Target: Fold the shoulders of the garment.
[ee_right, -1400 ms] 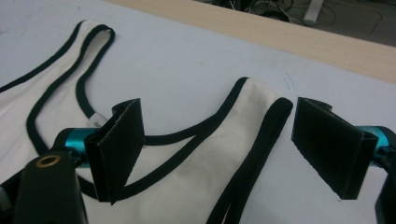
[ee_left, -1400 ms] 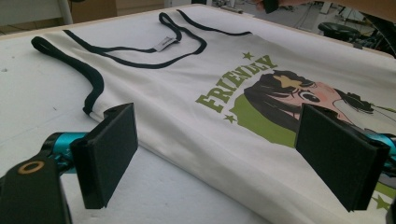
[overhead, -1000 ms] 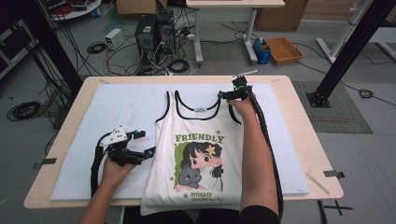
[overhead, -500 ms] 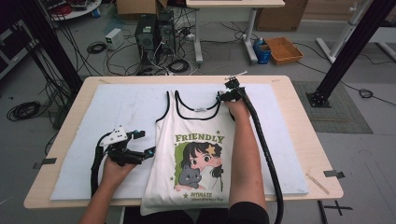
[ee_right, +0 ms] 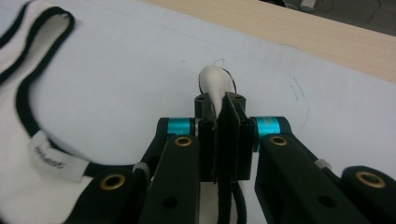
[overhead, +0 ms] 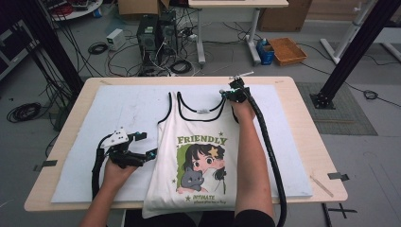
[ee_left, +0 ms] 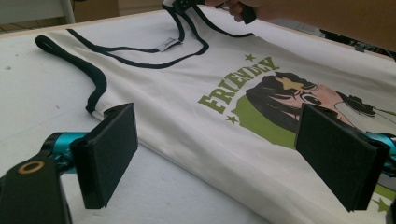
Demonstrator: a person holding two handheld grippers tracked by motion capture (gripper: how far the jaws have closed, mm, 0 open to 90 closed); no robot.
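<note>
The right forearm extends straight up the table over the right half of the white sleeveless cotton top with black trim and a printed cartoon figure (overhead: pixel 198 142). The right gripper (overhead: pixel 235 92) sits at the garment's right shoulder strap, near the far edge of the pale blue-white work mat (overhead: pixel 127 104). Its jaws have just been closing and now pinch the strap: in the right gripper view a fold of white fabric with black edging (ee_right: pixel 214 86) protrudes beyond the closed pads.

The left hand rests on the mat just beside the top's left side seam. The left gripper (overhead: pixel 144 145) points toward the garment, jaws spread wide and gripping nothing. In the left gripper view the two black pads (ee_left: pixel 109 154) straddle the side hem, with cloth between them but untouched.

The top lies flat, face up, centred on the mat, with its hem at the near table edge. The left gripper view shows the neck label (ee_left: pixel 169 44) and the right hand at the far strap.

Bare mat lies open to the left and right of the garment, and the wooden table (overhead: pixel 307 137) borders the mat on all sides
</note>
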